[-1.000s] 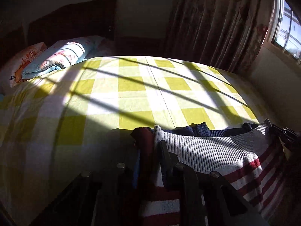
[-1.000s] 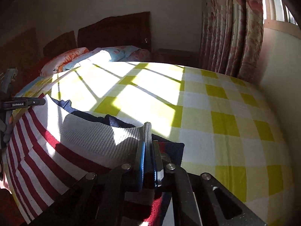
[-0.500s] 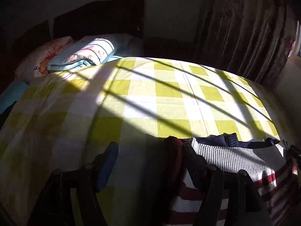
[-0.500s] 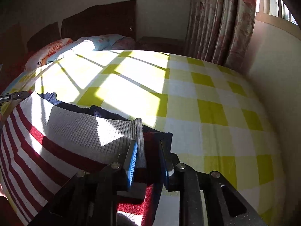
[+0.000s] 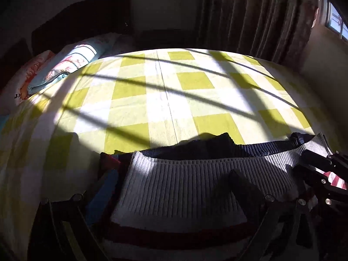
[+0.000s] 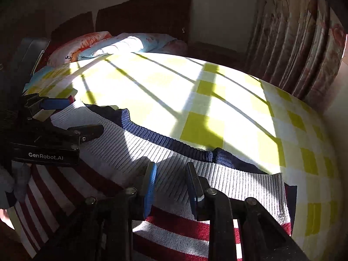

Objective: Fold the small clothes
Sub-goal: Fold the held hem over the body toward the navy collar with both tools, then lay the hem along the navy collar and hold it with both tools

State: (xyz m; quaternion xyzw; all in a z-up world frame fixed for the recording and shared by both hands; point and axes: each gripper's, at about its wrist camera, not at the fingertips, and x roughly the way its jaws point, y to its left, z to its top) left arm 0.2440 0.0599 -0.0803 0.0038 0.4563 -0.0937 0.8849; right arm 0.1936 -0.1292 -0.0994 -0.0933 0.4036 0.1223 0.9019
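Item: striped sweater (image 6: 121,152), ribbed grey band with navy collar, lying flat on the yellow-checked bedspread (image 6: 217,113). My right gripper (image 6: 170,184): jaws opening, parted over the grey band, pads not pressing it. My left gripper (image 5: 174,191): jaws spread wide astride the band's corner, holding nothing. Pillows (image 5: 65,65) lie at the far headboard.
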